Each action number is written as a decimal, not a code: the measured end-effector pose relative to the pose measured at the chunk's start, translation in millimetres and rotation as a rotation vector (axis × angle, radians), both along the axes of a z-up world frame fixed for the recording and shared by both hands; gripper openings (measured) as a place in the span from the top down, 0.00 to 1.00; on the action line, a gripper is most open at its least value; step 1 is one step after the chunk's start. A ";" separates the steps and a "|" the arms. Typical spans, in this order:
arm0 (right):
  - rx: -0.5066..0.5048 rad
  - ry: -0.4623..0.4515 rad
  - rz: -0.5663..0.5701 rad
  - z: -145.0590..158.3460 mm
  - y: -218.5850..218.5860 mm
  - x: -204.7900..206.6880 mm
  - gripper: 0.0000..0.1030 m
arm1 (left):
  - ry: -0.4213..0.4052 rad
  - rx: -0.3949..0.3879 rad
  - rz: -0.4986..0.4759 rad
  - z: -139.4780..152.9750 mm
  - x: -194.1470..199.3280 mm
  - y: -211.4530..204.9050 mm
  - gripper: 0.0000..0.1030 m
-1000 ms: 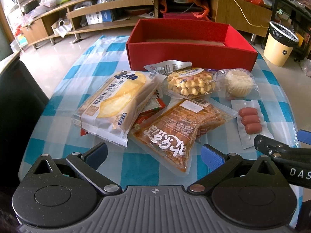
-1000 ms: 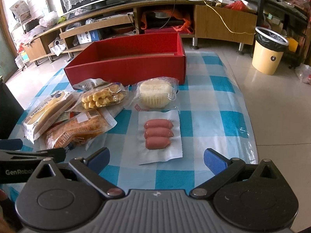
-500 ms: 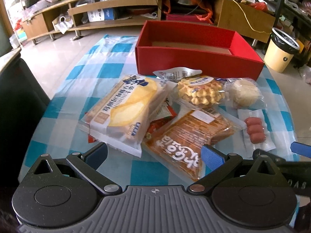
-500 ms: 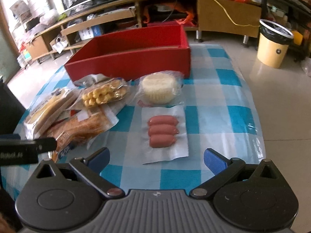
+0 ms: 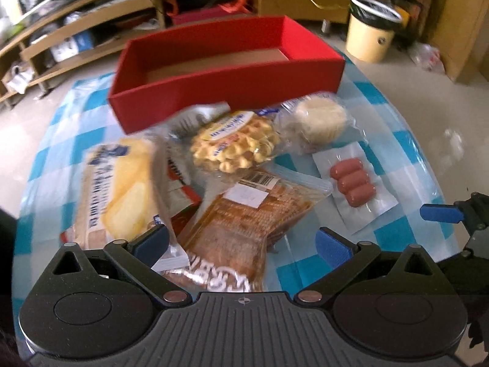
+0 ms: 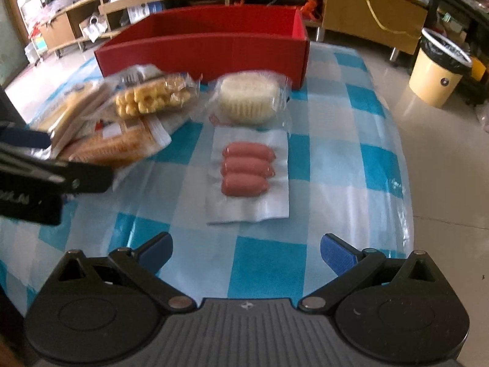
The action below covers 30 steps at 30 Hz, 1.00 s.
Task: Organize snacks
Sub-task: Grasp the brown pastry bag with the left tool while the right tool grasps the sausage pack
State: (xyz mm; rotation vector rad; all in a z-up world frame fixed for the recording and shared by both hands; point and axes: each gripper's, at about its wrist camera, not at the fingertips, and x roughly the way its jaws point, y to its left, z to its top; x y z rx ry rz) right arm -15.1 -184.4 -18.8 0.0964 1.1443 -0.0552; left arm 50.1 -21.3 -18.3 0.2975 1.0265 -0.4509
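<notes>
An empty red box [image 5: 226, 70] stands at the far side of the checked table; it also shows in the right wrist view [image 6: 207, 46]. In front of it lie packed snacks: a yellow bread pack [image 5: 122, 189], an orange-brown pack [image 5: 241, 223], waffles [image 5: 235, 146], a white cake [image 5: 321, 119] and three sausages [image 5: 353, 186]. My left gripper [image 5: 241, 243] is open, low over the orange-brown pack. My right gripper [image 6: 246, 249] is open, just short of the sausages [image 6: 246, 168], with the cake [image 6: 247, 99] and waffles [image 6: 152, 96] beyond.
The blue-and-white cloth [image 6: 333, 159] covers the table, whose right edge drops to a tiled floor. A yellow bin [image 6: 437, 70] stands on the floor to the right. Wooden shelving [image 5: 91, 27] runs along the back. The left gripper's body [image 6: 36, 177] shows at the right view's left edge.
Both grippers have moved forward and lower toward the snacks. The left gripper has swung right and now hangs over the orange-brown pack. Both stay open.
</notes>
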 end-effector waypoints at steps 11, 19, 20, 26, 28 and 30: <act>-0.006 0.058 -0.015 -18.6 -7.2 -4.6 0.02 | 0.174 -0.113 -0.058 -17.5 5.6 -5.5 0.01; -0.040 0.096 0.023 -13.5 -13.8 1.7 0.06 | 0.182 -0.070 -0.042 -22.9 5.6 -12.4 0.03; -0.058 0.085 0.014 -10.2 -16.3 1.4 0.08 | 0.182 -0.064 -0.041 -24.3 6.0 -12.4 0.03; -0.121 0.022 0.062 6.8 -25.1 17.8 0.08 | 0.180 0.003 -0.082 -39.5 2.8 -20.2 0.06; -0.111 0.028 0.058 4.3 -30.5 31.1 0.08 | 0.170 0.012 -0.080 -39.8 2.1 -21.8 0.07; -0.103 0.025 0.049 2.9 -33.5 43.2 0.08 | 0.160 0.025 -0.075 -39.3 0.3 -22.3 0.14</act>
